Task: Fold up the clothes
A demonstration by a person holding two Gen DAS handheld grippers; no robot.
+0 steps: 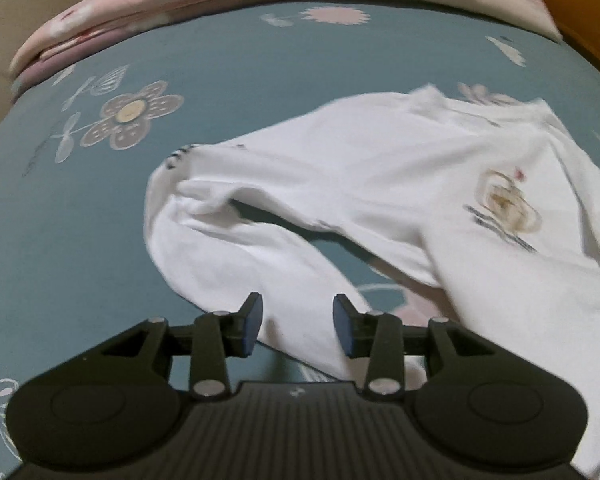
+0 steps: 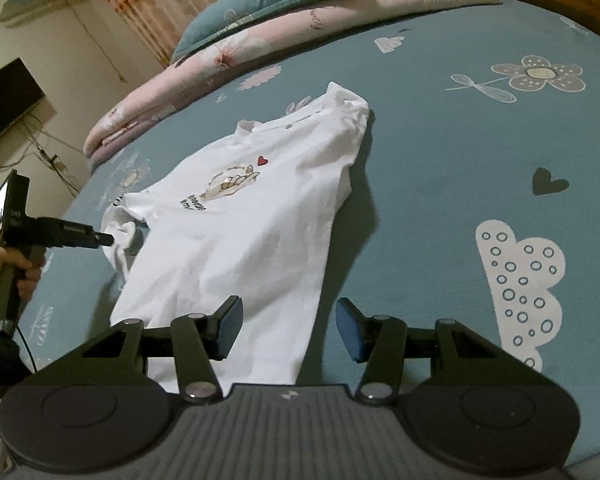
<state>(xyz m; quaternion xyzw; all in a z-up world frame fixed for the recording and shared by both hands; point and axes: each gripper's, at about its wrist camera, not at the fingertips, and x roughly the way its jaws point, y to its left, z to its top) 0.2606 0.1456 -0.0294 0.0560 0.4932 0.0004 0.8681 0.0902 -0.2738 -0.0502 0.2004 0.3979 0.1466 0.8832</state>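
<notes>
Both grippers, left (image 1: 297,326) and right (image 2: 289,328), are released; regrip the shirt's (image 2: 236,236) crumpled left sleeve (image 1: 204,236), fold it flat inward.

Both tongs (image 1: 297,325) (image 2: 289,329) agape, empty

A teal flowered bedsheet (image 2: 440,152); a pink quilt (image 2: 228,56) beyond; a teal pillow (image 2: 260,0); a wall television (image 2: 4,100).
</notes>
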